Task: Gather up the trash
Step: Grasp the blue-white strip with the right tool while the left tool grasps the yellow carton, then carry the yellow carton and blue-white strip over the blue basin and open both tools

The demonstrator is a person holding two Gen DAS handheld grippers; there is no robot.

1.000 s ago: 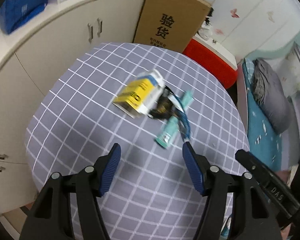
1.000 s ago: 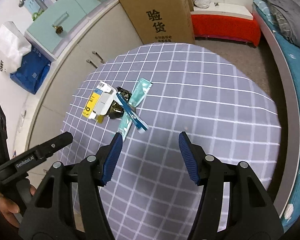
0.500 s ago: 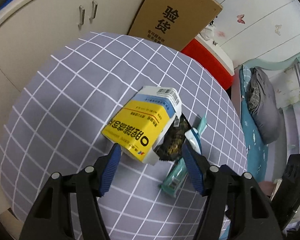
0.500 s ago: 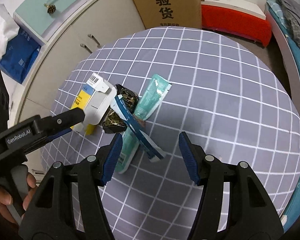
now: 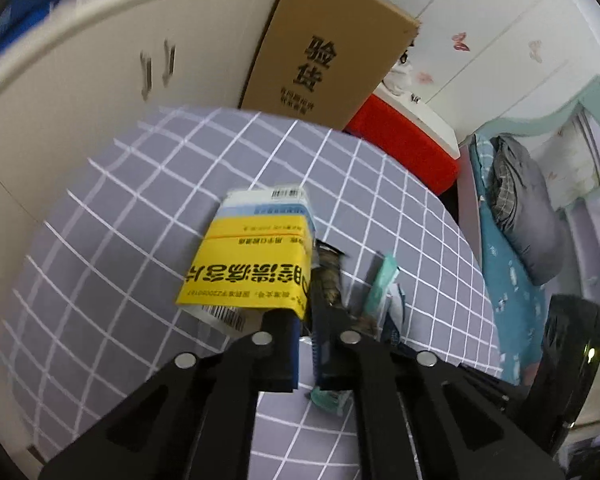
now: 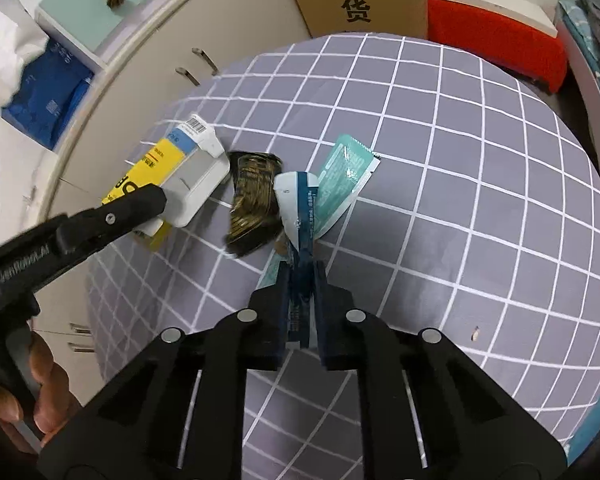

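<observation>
Left gripper (image 5: pixel 306 320) hides box (image 5: pixel 252 264) corner; blurred.

The right gripper (image 6: pixel 300 276) has just closed its jaws on a blue-and-white wrapper (image 6: pixel 296 200); a teal sachet (image 6: pixel 346 178) lies under it on the grey checked tabletop (image 6: pixel 460 160); a dark gold wrapper (image 6: pixel 252 204) sits beside; the left gripper (image 6: pixel 156 204) clamps a yellow-and-white box (image 6: pixel 188 172); a hand (image 6: pixel 32 392) shows lower left.

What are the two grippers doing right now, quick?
Left gripper: closed on the yellow box.
Right gripper: closed on the blue wrapper.
</observation>
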